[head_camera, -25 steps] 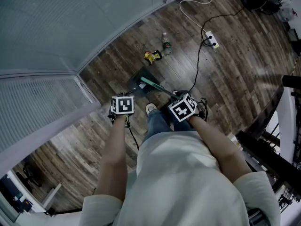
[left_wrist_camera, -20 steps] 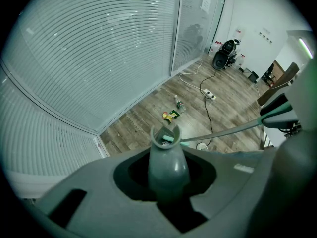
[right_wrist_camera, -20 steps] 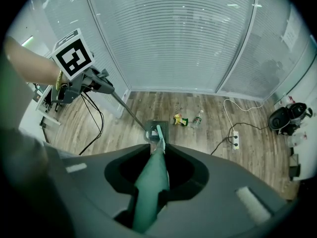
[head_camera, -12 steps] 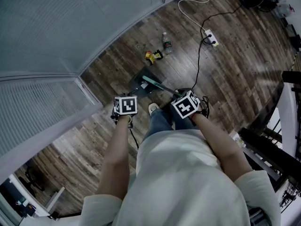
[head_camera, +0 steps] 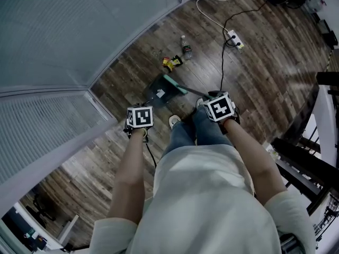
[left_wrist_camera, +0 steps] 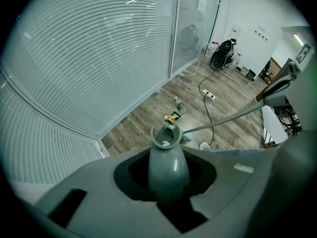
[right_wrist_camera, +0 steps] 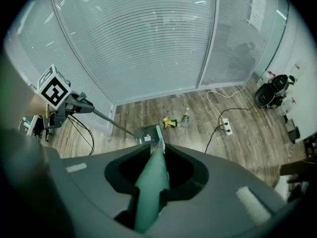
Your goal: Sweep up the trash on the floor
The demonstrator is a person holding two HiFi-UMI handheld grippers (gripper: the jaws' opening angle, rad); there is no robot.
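Wooden floor [head_camera: 265, 83], along its glass-wall edge: one dustpan [head_camera: 160, 91], one broom [head_camera: 175, 84], one plastic bottle [head_camera: 186, 47], one power strip [head_camera: 233, 39], two cables, white [head_camera: 198, 5] and black [head_camera: 222, 62]. Yellow wrappers [head_camera: 170, 62] beside the bottle are too small to count.

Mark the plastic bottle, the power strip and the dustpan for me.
plastic bottle [head_camera: 185, 47], head view, on its body.
power strip [head_camera: 233, 39], head view, on its white casing.
dustpan [head_camera: 155, 87], head view, on a bare part of its grey tray.
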